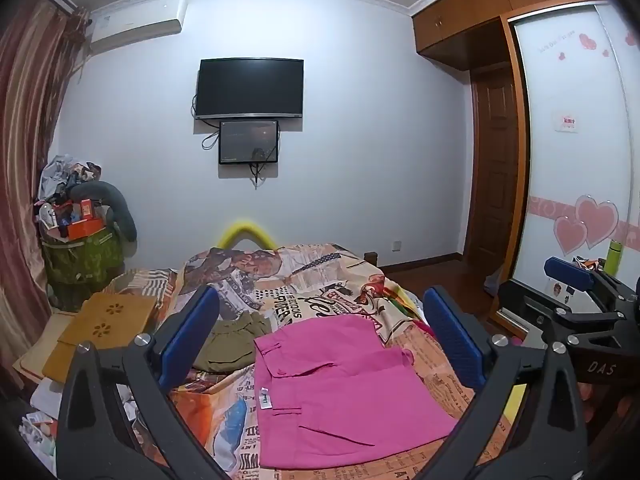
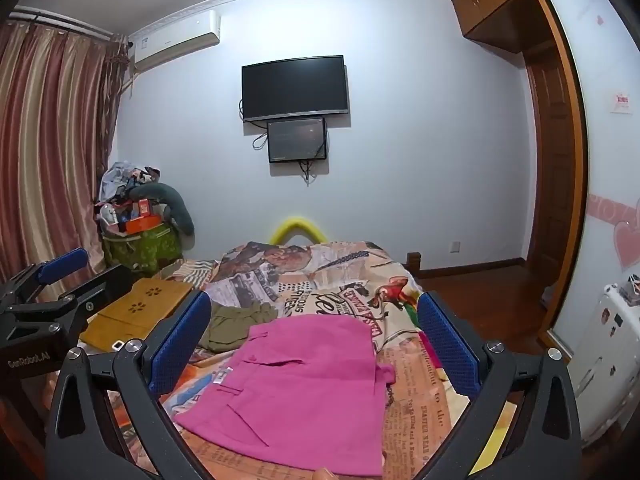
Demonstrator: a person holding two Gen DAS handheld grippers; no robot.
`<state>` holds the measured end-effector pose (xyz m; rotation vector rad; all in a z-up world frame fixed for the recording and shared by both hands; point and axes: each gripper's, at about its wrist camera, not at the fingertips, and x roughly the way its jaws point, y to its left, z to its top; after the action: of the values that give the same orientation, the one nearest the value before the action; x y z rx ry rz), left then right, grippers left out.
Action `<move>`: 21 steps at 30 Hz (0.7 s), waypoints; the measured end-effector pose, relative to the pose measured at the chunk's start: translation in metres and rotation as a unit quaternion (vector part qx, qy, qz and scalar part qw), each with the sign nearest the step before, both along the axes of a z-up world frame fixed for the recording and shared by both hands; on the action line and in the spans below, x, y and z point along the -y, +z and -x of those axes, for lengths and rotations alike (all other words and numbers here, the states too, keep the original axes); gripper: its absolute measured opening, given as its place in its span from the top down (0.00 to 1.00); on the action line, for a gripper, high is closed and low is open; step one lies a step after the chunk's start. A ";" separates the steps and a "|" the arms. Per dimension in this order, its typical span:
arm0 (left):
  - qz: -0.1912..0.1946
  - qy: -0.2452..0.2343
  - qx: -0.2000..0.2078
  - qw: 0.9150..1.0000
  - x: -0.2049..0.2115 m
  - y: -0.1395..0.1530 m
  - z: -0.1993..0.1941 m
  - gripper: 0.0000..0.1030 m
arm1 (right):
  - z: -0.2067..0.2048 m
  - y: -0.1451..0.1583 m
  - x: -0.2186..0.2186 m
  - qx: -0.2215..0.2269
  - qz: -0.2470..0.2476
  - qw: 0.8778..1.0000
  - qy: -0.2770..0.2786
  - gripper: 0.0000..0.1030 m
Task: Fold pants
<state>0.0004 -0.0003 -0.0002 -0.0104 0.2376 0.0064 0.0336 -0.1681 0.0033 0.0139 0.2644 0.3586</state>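
Observation:
Bright pink pants [image 1: 340, 392] lie folded into a flat rectangle on the patterned bed cover [image 1: 312, 292], waistband and white label toward the left. They also show in the right wrist view [image 2: 304, 384]. My left gripper [image 1: 320, 340] is open, held above the pants, touching nothing. My right gripper [image 2: 316, 340] is open and empty above the same pants. The right gripper also shows at the right edge of the left wrist view [image 1: 580, 296], and the left gripper shows at the left edge of the right wrist view [image 2: 52, 280].
A crumpled olive garment [image 1: 232, 340] lies just beyond the pants on the left. A wooden lap board [image 1: 108, 320] lies at the bed's left side. A green hamper [image 1: 80, 260] piled with clutter stands by the curtain. A wardrobe [image 1: 576, 160] stands on the right.

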 end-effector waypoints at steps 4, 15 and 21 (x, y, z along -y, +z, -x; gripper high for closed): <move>0.010 -0.003 0.011 1.000 -0.002 -0.001 0.002 0.00 | 0.000 0.000 0.000 -0.002 -0.001 1.000 0.001 0.01; 0.010 -0.002 0.006 1.000 -0.012 -0.005 0.008 0.00 | 0.000 0.000 -0.003 -0.002 0.005 1.000 0.001 0.01; 0.011 0.003 0.004 1.000 -0.013 -0.004 -0.002 0.00 | 0.000 0.000 -0.003 -0.002 0.006 1.000 0.001 0.01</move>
<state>0.0021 0.0128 -0.0038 -0.0332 0.2289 0.0089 0.0339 -0.1650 0.0032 0.0035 0.2708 0.3600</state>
